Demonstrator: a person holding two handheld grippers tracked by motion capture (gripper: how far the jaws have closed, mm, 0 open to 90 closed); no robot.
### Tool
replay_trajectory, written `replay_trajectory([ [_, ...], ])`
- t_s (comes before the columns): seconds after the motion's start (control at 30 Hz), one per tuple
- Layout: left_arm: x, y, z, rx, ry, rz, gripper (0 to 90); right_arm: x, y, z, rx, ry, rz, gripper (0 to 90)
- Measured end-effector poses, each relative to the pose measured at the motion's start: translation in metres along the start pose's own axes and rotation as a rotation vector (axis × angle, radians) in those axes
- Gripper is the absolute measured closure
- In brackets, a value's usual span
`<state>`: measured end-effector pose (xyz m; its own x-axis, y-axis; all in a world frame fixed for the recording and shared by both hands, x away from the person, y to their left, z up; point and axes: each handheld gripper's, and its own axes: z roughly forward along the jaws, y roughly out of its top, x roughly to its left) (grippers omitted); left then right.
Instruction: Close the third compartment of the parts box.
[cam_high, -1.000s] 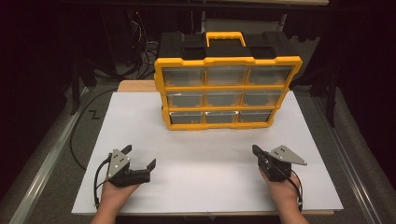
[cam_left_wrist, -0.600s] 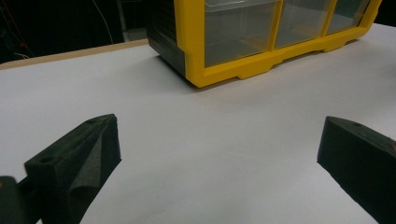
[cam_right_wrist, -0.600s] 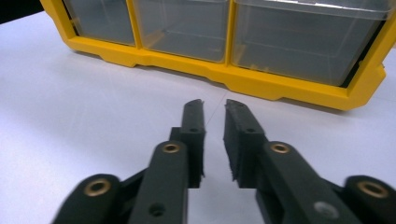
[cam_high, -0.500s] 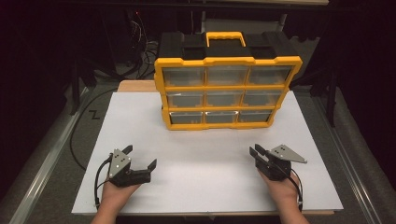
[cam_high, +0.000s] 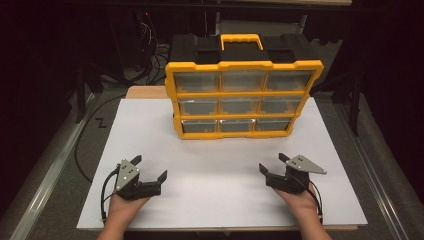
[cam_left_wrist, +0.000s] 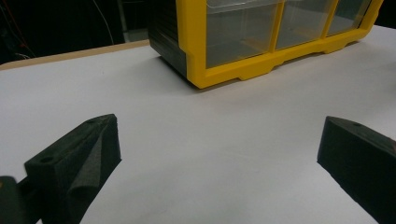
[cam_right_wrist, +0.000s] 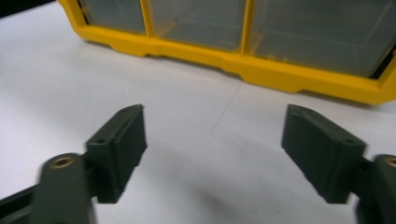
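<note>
At the near left of the white surface (cam_high: 220, 200), the left hand-held gripper (cam_high: 148, 168) rests in the person's left hand (cam_high: 122, 209), jaws spread wide with nothing between them; the forearm is cut off by the bottom edge of the high view. From the left gripper view, both black jaws frame bare white surface, the right jaw partly cropped by the frame edge. Toward the middle and far side of the surface stands a yellow-and-black drawer organiser (cam_high: 243, 97), upright, with three rows of three clear drawers facing the person and a yellow handle (cam_high: 241, 41) on top; the drawer contents are too dim to make out. Each gripper view crops it to its lowest row. At the near right, the right hand-held gripper (cam_high: 272, 162) sits in the right hand (cam_high: 299, 200), jaws likewise wide apart and empty, well clear of the organiser. Beyond the surface, dark cables (cam_high: 150, 30) are barely discernible.
</note>
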<state>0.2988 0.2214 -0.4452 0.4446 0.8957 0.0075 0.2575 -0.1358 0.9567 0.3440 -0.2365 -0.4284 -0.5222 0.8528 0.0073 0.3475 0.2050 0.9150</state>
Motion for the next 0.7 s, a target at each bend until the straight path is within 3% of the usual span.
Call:
replay_trajectory([
  [0.13,0.001,0.000,-0.001,-0.001,0.000,-0.001,0.4,0.001,0.003,-0.006,-0.034,0.005,0.009,8.9],
  [0.17,0.001,0.000,-0.001,-0.004,0.001,-0.003,0.4,0.001,0.004,-0.009,-0.051,0.012,0.020,0.9],
  [0.47,0.001,0.001,-0.001,-0.010,0.001,-0.006,0.4,-0.003,0.003,-0.024,-0.087,-0.004,0.027,0.9],
  [0.7,0.001,0.001,-0.001,-0.010,0.001,-0.002,0.4,-0.004,0.000,-0.018,-0.066,-0.026,0.018,1.0],
])
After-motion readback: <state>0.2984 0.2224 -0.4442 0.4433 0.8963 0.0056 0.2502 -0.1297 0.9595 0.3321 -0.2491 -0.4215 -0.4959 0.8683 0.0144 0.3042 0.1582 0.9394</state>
